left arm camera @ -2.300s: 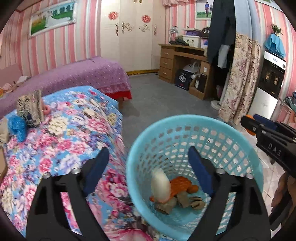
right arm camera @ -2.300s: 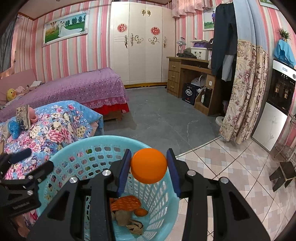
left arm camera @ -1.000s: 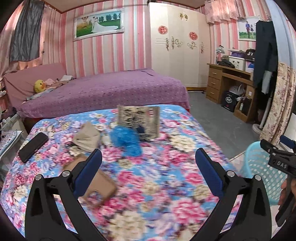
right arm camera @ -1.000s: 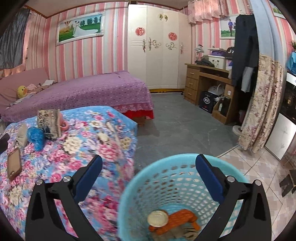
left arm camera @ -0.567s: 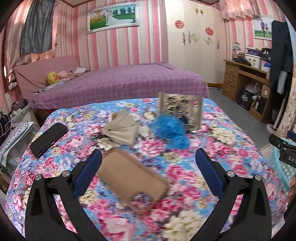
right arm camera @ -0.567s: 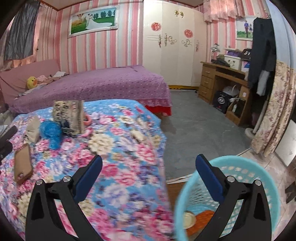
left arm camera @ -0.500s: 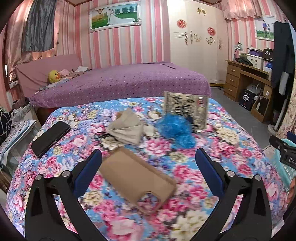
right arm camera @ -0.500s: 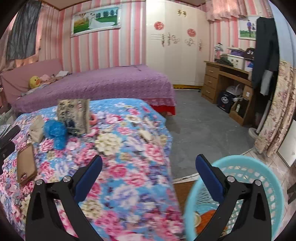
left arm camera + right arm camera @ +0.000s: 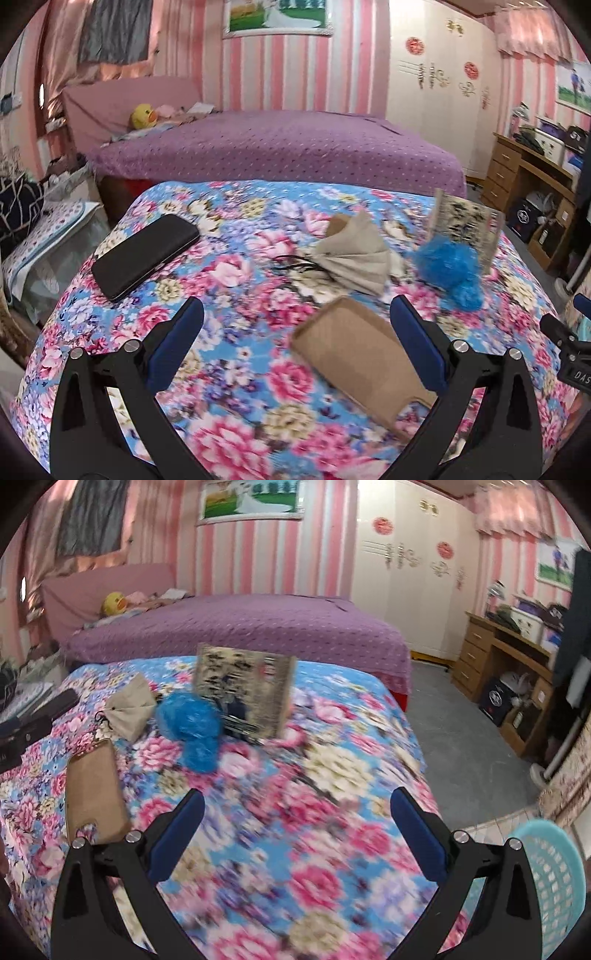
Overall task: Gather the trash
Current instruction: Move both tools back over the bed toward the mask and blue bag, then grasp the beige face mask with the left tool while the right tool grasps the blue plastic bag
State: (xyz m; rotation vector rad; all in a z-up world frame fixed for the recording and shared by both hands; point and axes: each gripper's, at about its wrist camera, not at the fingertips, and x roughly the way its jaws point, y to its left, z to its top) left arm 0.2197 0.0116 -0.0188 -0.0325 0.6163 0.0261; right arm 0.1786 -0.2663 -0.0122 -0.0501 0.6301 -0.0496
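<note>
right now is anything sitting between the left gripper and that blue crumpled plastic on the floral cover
Partly. The brown phone case lies flat on the floral cover between the open left gripper and the blue crumpled plastic. It is low, so passing above it looks feasible. Nothing taller stands in that path.

I read scene as home bedroom: purple bed point(image 9: 273, 147) as landmark; pink striped walls behind it; white wardrobe point(image 9: 410, 565) right of bed; wooden desk point(image 9: 506, 657) further right; floral-covered surface point(image 9: 258, 258) in front of bed.
</note>
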